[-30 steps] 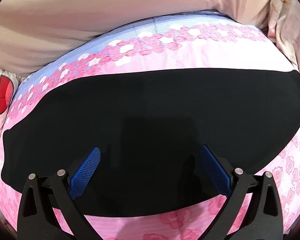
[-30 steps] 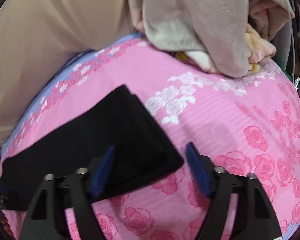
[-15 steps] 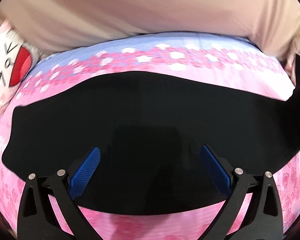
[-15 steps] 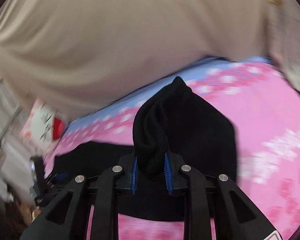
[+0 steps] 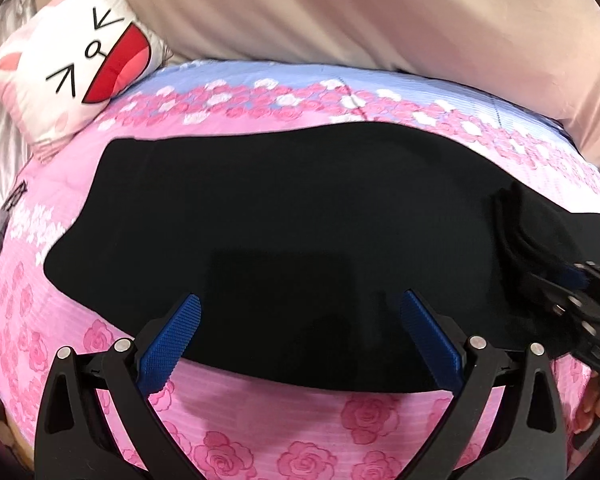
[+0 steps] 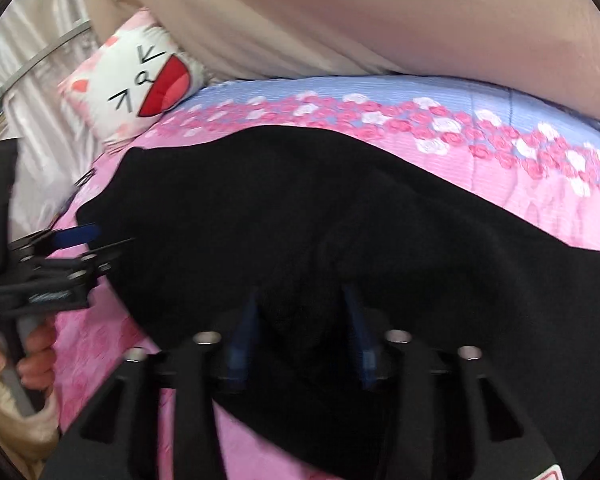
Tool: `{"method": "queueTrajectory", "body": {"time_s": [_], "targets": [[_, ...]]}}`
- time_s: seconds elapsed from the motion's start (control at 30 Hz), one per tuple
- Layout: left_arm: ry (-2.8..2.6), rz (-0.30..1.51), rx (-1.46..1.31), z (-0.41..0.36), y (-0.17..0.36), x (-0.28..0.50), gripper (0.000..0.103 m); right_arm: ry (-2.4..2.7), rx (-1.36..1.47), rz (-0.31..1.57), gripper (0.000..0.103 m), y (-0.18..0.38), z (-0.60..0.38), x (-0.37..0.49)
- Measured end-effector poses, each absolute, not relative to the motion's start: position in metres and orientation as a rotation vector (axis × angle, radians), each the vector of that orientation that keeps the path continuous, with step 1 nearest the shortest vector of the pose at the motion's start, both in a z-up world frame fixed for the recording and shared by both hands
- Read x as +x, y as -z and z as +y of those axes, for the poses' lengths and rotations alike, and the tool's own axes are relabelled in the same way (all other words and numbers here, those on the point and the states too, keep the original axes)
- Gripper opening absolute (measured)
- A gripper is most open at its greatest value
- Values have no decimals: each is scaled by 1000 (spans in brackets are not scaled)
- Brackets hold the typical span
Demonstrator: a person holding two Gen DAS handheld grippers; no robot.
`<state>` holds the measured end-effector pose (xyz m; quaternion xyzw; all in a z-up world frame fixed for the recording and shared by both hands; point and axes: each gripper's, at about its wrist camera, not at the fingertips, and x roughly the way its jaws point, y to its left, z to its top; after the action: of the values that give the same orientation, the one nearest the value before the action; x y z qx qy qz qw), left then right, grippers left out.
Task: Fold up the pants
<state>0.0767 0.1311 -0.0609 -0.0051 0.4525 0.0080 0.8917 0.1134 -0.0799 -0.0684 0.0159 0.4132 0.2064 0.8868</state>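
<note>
Bed's got a pink rose-print bedspread [image 5: 260, 432] with a pale blue band along the top. Cartoon-face cushion [image 5: 76, 60] sits upper left of the frame, mouth wide open in red. Big beige blanket [image 5: 360, 16] fills the top, silvery curtain [image 6: 40, 40] far left.

— What is spread beneath the pillow [image 5: 76, 60]?
— A pink rose-printed bedspread [image 5: 300, 432]; a beige cover [image 5: 340, 12] is heaped beside the pillow, pale curtains [image 6: 40, 40] behind it.
</note>
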Motion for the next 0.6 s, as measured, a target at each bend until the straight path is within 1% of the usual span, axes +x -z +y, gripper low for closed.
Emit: {"method": "queueTrajectory", "body": {"time_s": [0.03, 0.17, 0.3, 0.33, 0.37, 0.4, 0.47, 0.6], "targets": [[-16, 944, -13, 131, 63, 77, 98, -421, -4, 837, 60, 65, -79, 105], [2, 954, -21, 127, 66, 77, 98, -399, -148, 826, 61, 68, -70, 95], [3, 961, -30, 128, 66, 76, 98, -381, -232, 812, 61, 76, -53, 99], [-2, 959, -34, 129, 66, 76, 98, -366, -250, 806, 55, 77, -50, 101], [-11, 957, -38, 133, 65, 75, 98, -356, -261, 811, 29, 80, -47, 105], [-17, 957, -40, 135, 65, 74, 98, -347, -258, 827, 23, 82, -48, 109], [-37, 961, -48, 142, 66, 75, 98, -335, -233, 839, 16, 78, -46, 116], [-60, 962, -61, 152, 65, 74, 98, -380, -198, 794, 15, 60, -35, 109]]}}
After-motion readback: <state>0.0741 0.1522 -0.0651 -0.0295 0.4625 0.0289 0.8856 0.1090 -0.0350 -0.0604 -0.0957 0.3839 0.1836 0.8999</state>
